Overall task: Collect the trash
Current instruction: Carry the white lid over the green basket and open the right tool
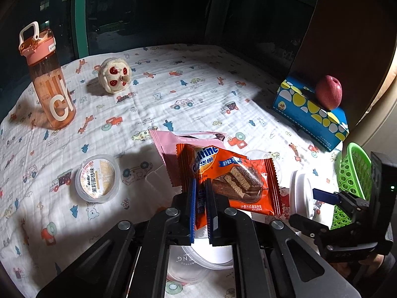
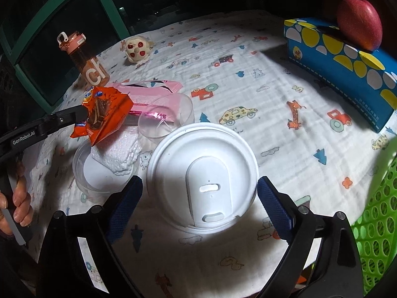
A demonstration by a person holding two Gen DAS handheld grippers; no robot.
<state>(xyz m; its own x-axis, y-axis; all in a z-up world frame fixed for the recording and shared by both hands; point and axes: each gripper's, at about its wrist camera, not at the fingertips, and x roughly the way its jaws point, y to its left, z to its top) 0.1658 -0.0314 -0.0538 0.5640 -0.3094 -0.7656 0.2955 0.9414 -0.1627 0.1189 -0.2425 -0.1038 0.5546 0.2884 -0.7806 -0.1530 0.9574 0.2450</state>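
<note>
Pinching an orange snack wrapper (image 1: 230,176), left claw (image 1: 201,203); right claw (image 2: 199,198) wide around a white-lidded cup (image 2: 202,171).

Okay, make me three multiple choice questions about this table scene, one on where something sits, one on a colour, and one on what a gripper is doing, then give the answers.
1. Where is the apple?
A. in the green basket
B. on the blue tissue box
C. beside the bottle

2. What colour is the snack wrapper in the left gripper?
A. orange
B. blue
C. white

3. How do the right gripper jaws stand?
A. shut on the lid
B. shut on nothing
C. open on either side of the white cup lid

Answers: B, the apple rests on the box top; A, the pinched wrapper is orange; C, both pads stand clear of the lid's rim.
</note>
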